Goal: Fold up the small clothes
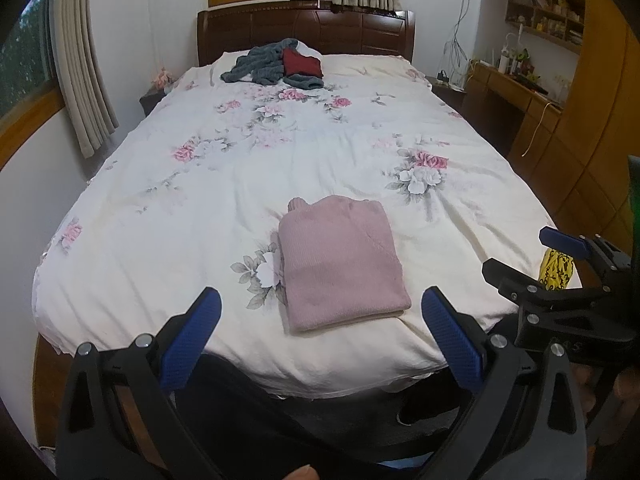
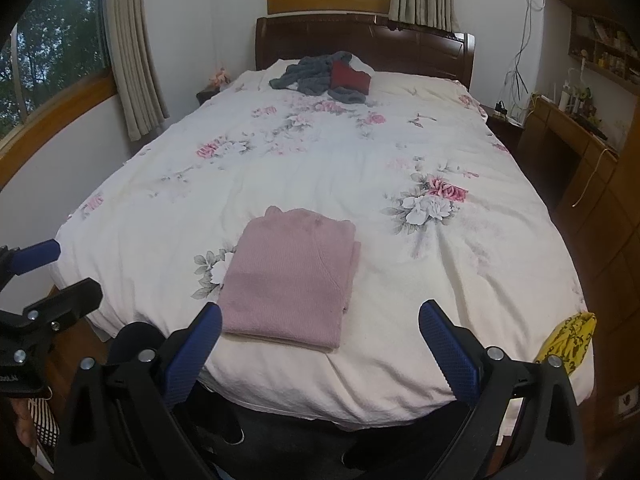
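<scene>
The left tool (image 1: pixel 320 328), black-framed with blue textured pads, hangs with its fingers spread wide and empty just off the foot of the bed; the right tool (image 2: pixel 320 332), the same make, is likewise spread and holds nothing. Between and just beyond their tips lies the folded dusty-pink knit sweater (image 1: pixel 340 264), a neat flat rectangle near the foot edge of the bed, touching neither tool. It rests on the white quilt printed with pink and grey flowers (image 1: pixel 240 168) that covers the bed. Far up by the dark wooden headboard (image 1: pixel 308 32) sits a loose heap of grey knit clothing (image 1: pixel 260 66) with a dark red garment (image 1: pixel 302 63) on it. A yellow patterned cloth (image 2: pixel 568 340) lies at the bed's right foot corner.
</scene>
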`<state>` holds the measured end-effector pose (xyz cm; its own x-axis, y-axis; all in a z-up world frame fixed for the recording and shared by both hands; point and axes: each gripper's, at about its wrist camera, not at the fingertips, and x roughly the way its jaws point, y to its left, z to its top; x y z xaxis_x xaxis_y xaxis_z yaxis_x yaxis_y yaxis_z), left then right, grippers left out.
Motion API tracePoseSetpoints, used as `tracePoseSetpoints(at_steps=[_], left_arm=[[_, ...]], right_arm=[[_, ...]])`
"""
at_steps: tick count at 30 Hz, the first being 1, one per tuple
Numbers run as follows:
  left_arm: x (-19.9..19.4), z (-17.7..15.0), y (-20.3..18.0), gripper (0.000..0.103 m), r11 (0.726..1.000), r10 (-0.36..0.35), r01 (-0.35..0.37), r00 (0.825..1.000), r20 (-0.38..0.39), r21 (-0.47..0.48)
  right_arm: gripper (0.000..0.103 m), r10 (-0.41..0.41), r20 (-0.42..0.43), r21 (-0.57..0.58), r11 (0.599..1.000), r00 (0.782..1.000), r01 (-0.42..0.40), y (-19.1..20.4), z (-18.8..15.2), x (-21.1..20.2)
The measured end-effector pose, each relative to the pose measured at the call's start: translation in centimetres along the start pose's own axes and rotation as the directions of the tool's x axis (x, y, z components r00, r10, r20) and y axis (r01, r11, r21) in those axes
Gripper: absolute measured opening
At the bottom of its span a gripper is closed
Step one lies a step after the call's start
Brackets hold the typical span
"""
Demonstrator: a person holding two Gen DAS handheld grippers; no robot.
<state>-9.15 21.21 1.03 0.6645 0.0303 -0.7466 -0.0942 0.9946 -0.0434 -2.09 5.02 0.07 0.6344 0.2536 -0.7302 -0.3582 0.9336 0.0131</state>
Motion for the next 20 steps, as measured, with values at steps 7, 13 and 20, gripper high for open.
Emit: tracePoseSetpoints(at_steps=[7,13,20], left_arm=[[-0.8,0.1,0.1,0.100,1.000,0.006,-0.006,1.000,0.017,0.005],[-1.2,0.0,0.2,0.100,1.000,0.010,-0.010,1.000,0.026,0.003],[-1.3,0.0,0.5,0.100,1.000,0.008,-0.008,1.000,0.030,-0.007]], right_arm=[[0.099,0.001,0.018,-0.004,1.000,1.000,-0.001,0.3,0.0,-0.9],[0.099,0.000,0.028,-0.003,1.000,1.000,0.001,0.4,-0.1,-1.3],[0.099,0.025,0.009,0.008,1.000,1.000,-0.025,0.5,-0.2,-1.2]])
